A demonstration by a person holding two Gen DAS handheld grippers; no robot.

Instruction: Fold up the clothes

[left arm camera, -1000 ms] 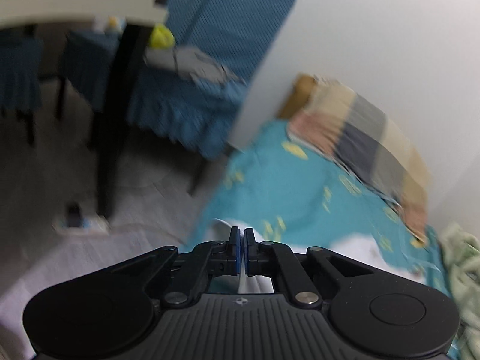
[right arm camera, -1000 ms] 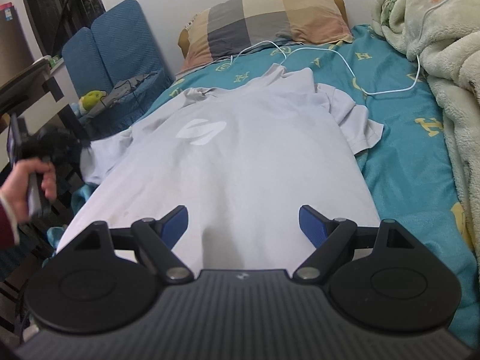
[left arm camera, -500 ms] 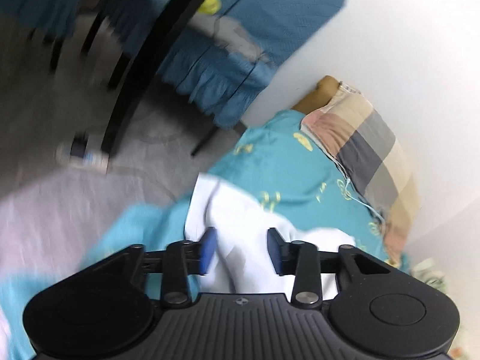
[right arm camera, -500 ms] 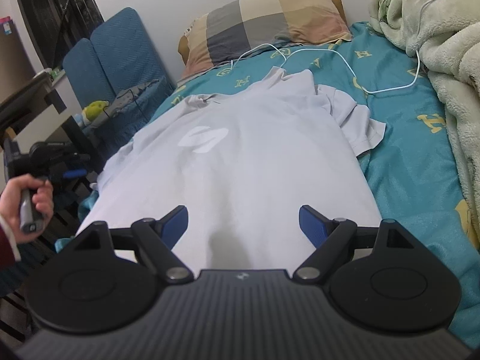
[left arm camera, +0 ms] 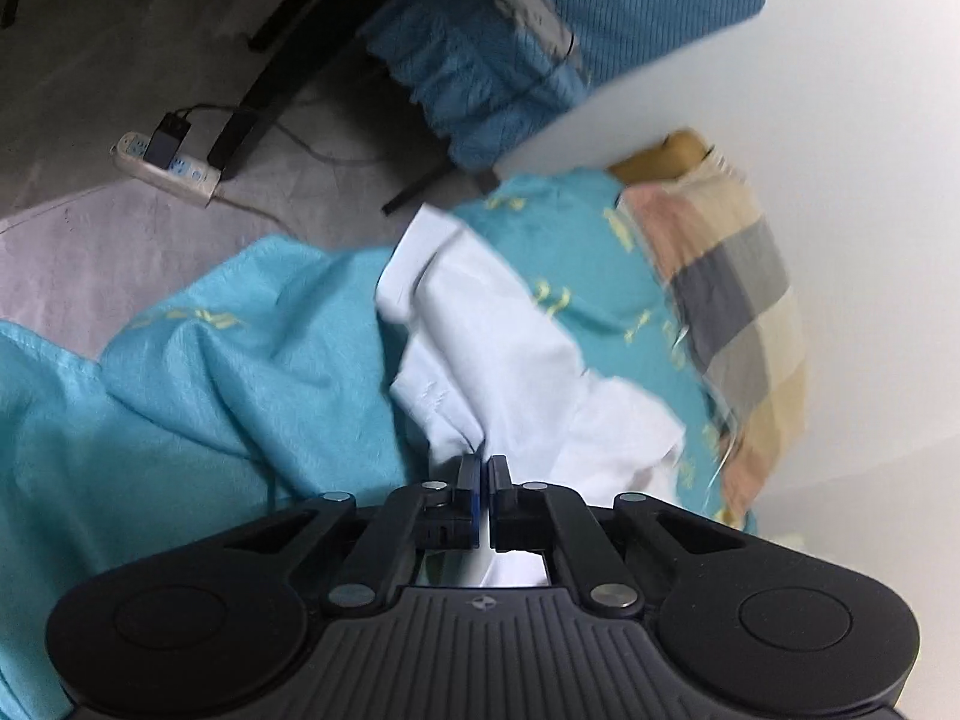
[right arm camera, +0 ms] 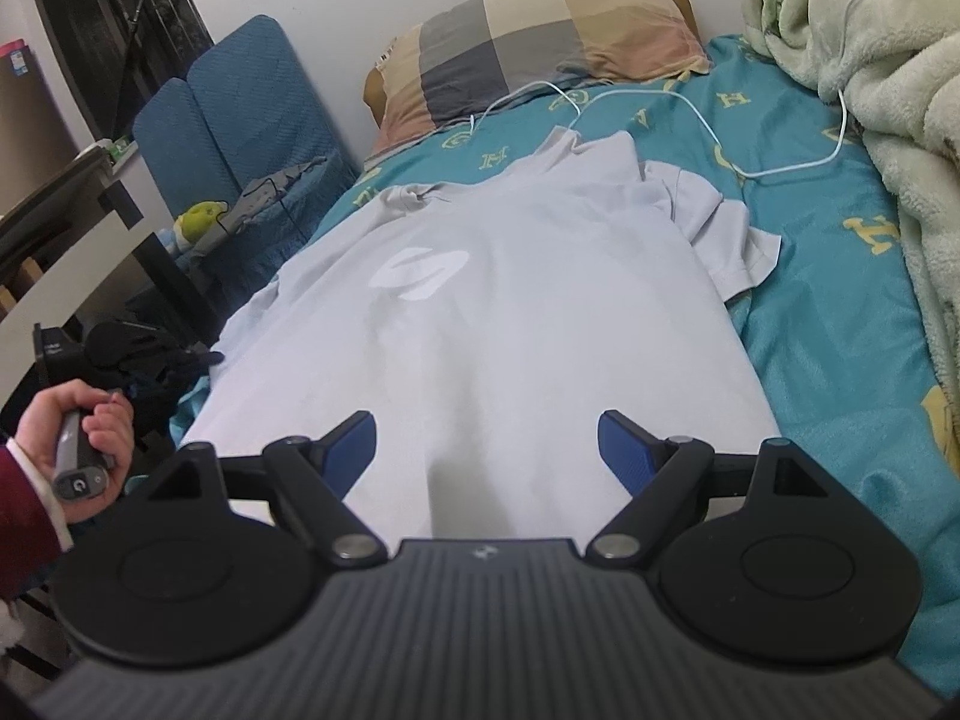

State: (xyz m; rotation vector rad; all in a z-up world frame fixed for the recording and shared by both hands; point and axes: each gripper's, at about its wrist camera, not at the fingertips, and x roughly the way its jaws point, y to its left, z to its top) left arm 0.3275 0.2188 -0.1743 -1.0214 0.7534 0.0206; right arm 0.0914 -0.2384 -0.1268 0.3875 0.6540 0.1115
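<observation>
A pale grey-white T-shirt (right arm camera: 480, 312) lies spread face up on the teal bed sheet (right arm camera: 840, 312), collar toward the pillow. Its left sleeve (left arm camera: 498, 330) hangs at the bed's edge in the left wrist view. My left gripper (left arm camera: 483, 468) has its jaws closing tight, pads pinching a fold of that sleeve fabric. In the right wrist view the left gripper (right arm camera: 198, 355) shows at the shirt's left edge, held by a hand (right arm camera: 78, 438). My right gripper (right arm camera: 486, 444) hovers open over the shirt's lower hem with only flat cloth beneath it.
A checked pillow (right arm camera: 540, 42) lies at the head of the bed, with a white cable (right arm camera: 690, 102) looping below it. A fluffy green blanket (right arm camera: 870, 90) is piled on the right. A blue chair (right arm camera: 252, 108), a dark table leg (left arm camera: 270, 90) and a power strip (left arm camera: 168, 168) stand left of the bed.
The left gripper rolled and dropped toward the bed's edge, opened over the sleeve, then shut on its fabric. The right gripper stayed still and open.
</observation>
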